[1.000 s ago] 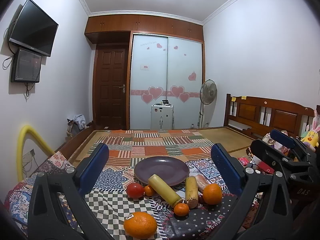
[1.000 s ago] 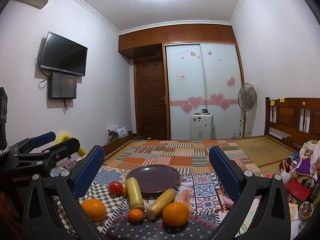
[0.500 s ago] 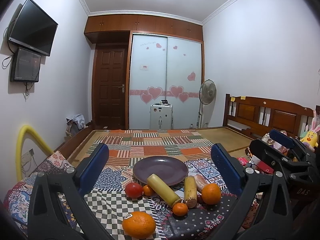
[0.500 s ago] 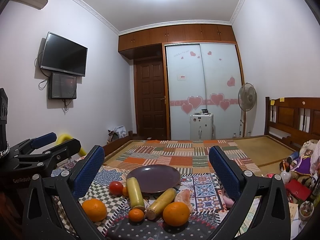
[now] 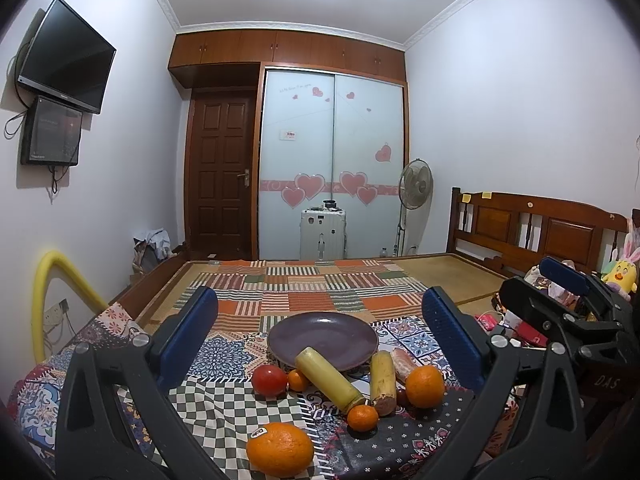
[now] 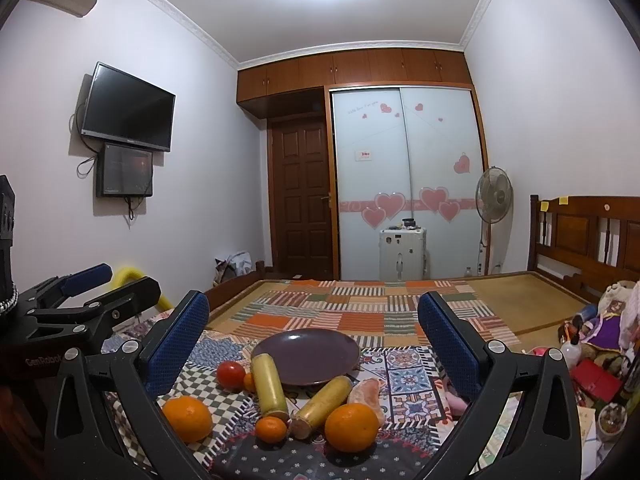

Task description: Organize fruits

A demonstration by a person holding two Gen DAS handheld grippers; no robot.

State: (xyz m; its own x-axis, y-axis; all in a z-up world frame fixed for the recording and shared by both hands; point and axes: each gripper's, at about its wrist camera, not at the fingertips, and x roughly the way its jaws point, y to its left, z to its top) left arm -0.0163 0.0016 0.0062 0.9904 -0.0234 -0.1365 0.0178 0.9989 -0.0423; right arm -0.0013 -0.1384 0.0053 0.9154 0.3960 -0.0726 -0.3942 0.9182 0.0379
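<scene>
An empty purple plate (image 5: 323,340) (image 6: 307,355) sits on a patterned cloth. In front of it lie a tomato (image 5: 269,379) (image 6: 231,375), two yellow cane pieces (image 5: 329,377) (image 6: 269,385), a pinkish peeled piece (image 6: 367,392), two small tangerines (image 5: 362,417) (image 6: 271,429), and two oranges: one near left (image 5: 279,448) (image 6: 187,419), one right (image 5: 425,386) (image 6: 351,427). My left gripper (image 5: 320,340) and right gripper (image 6: 313,344) are both open and empty, held short of the fruit.
The patterned cloth (image 5: 224,400) covers a low table at the foot of a bed with a mat and quilt (image 5: 320,284). Toys and clutter (image 6: 600,340) lie at the right. A yellow tube (image 5: 44,292) stands at the left wall.
Both views have shifted very slightly; the fruit sits marginally lower and left in the left wrist view. Nothing was grasped or moved.
</scene>
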